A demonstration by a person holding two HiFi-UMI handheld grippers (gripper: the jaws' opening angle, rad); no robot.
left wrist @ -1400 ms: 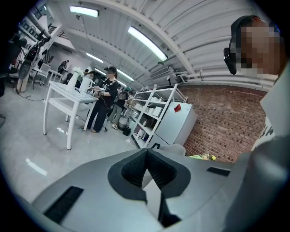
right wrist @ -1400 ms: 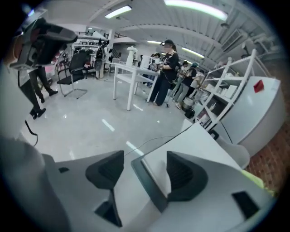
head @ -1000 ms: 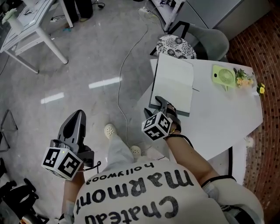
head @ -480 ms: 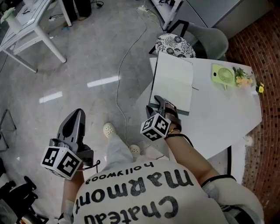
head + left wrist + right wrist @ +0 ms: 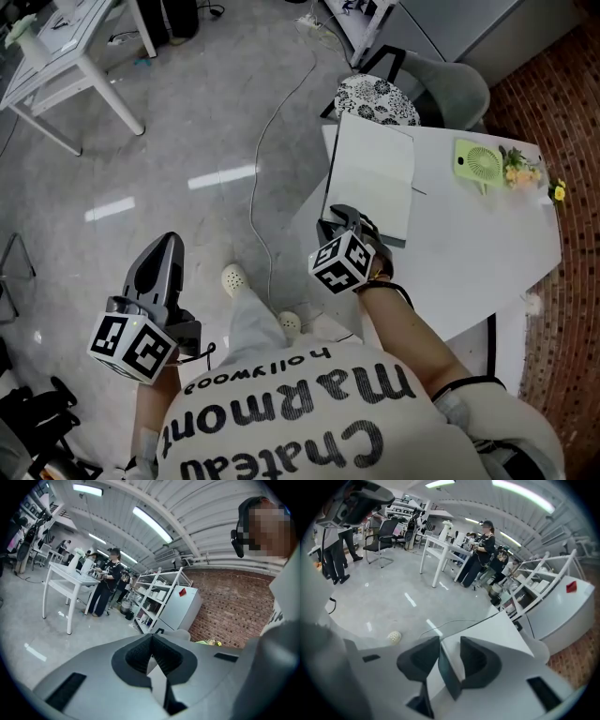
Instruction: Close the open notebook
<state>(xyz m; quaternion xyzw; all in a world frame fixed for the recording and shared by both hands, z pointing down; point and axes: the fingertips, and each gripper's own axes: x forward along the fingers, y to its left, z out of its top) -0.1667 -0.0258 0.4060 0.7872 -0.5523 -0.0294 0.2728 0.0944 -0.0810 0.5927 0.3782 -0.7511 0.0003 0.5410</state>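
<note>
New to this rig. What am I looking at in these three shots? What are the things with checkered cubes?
No robot here: a person holds a two-jaw tool in each hand; the checkered cubes are part of those tools. The top-down picture comes from a camera on the person's head; the other two cameras ride on the tools and look along their jaws. The white table holds an open notebook, a small green fan and some flowers. The left hand-held gripper hangs over the floor, jaws together, empty. The right hand-held gripper sits at the notebook's near edge; its jaws have just been closing with the dark cover between them, but a gap shows beside one pad, so it doesn't look clamped yet.
</note>
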